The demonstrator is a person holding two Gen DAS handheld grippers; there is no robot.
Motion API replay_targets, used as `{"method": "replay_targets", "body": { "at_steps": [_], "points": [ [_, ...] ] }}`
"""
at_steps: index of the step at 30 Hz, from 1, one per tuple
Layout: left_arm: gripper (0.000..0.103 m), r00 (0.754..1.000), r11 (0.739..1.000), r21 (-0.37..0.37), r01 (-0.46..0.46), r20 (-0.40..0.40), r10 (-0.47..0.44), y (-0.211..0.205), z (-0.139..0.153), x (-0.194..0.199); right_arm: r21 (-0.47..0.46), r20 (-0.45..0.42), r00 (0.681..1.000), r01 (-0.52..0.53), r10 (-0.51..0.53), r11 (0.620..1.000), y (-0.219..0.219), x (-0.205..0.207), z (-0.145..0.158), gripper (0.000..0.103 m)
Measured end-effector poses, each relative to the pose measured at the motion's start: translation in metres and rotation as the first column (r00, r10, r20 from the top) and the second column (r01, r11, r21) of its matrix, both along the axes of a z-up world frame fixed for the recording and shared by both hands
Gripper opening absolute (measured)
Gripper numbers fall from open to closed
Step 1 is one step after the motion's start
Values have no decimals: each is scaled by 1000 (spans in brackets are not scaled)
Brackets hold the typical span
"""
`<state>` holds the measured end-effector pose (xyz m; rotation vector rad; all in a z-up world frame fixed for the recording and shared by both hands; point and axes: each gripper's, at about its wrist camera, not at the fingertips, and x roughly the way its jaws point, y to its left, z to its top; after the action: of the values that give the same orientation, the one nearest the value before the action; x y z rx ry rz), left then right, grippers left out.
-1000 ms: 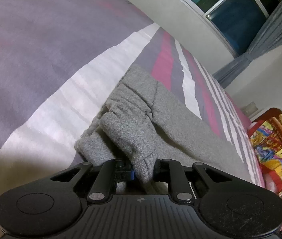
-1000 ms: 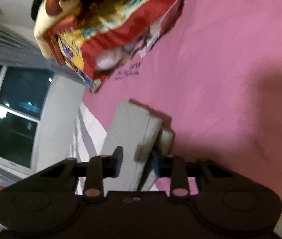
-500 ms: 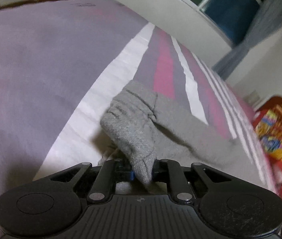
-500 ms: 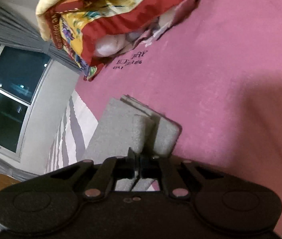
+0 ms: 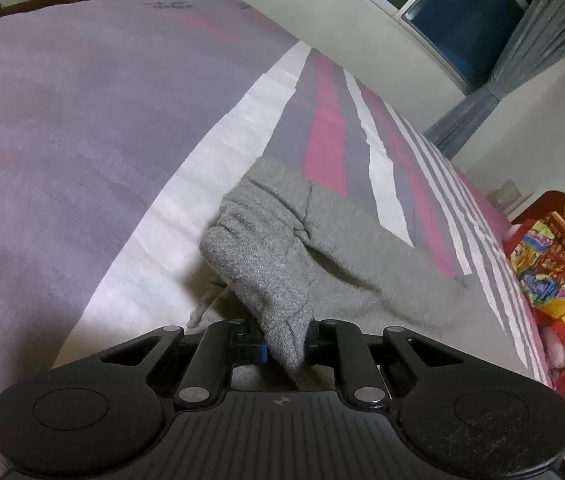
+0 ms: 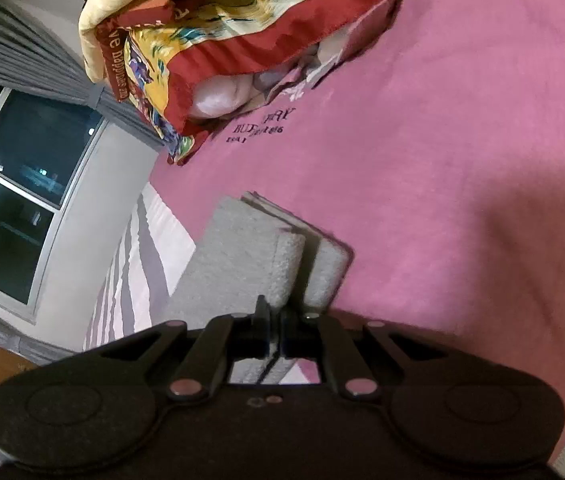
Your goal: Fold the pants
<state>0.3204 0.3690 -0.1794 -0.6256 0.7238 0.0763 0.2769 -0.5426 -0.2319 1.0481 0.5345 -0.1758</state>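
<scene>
Grey knitted pants (image 5: 322,264) lie along a striped bedspread (image 5: 122,128). In the left wrist view the bunched waist end rises off the bed, and my left gripper (image 5: 286,344) is shut on a thick fold of it. The right wrist view shows the leg end of the same pants (image 6: 242,248) folded on the pink part of the bedspread (image 6: 422,160). My right gripper (image 6: 278,340) is shut on the edge of that leg end, its jaws nearly touching with only thin fabric between them.
A red and yellow patterned blanket (image 6: 242,24) with a pale pillow (image 6: 218,96) under it lies beyond the leg end; the blanket (image 5: 554,276) also shows at the right in the left view. A dark window (image 5: 462,8) with grey curtains stands behind the bed.
My right gripper closed from open onto the edge of the leg end. The left gripper kept its hold and lifted the waist end slightly off the bed.
</scene>
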Motion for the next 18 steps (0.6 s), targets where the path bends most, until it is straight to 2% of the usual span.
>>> {"method": "replay_targets", "body": {
  "at_steps": [2, 5, 7, 10, 13, 14, 15, 17, 18],
  "points": [
    [14, 1000, 1000, 14, 7, -14, -7, -2, 1, 1, 10, 9, 1000, 2, -3, 1000, -1, -2, 2, 4],
    [18, 1000, 1000, -10, 2, -19, -2, 0, 4, -2, 53, 18, 999, 36, -37, 998, -5, -12, 5, 11],
    [24, 1000, 1000, 4, -1, 7, 1, -4, 11, -10, 67, 48, 995, 88, -91, 994, -9, -29, 10, 16],
    [33, 999, 999, 35, 1, 34, -3, -9, 16, -24, 108, 39, 995, 84, -89, 991, -13, -38, 12, 24],
    [33, 1000, 1000, 22, -20, 24, 20, -8, 10, -26, 178, 46, 994, 90, -100, 980, -18, -37, 6, 27],
    [33, 999, 999, 15, -28, 17, 28, -7, 8, -25, 196, 39, 994, 88, -97, 977, -18, -34, 4, 31],
    [33, 999, 999, 13, -34, 9, 34, -8, 6, -22, 206, 23, 996, 84, -91, 975, -16, -29, 2, 39],
    [33, 999, 999, 16, -42, -1, 42, -10, 4, -18, 235, 6, 997, 77, -81, 969, -11, -20, -4, 41],
    [33, 999, 999, 21, -44, -8, 44, -11, 3, -15, 226, 3, 997, 75, -78, 971, -9, -15, -5, 39]
  ]
}}
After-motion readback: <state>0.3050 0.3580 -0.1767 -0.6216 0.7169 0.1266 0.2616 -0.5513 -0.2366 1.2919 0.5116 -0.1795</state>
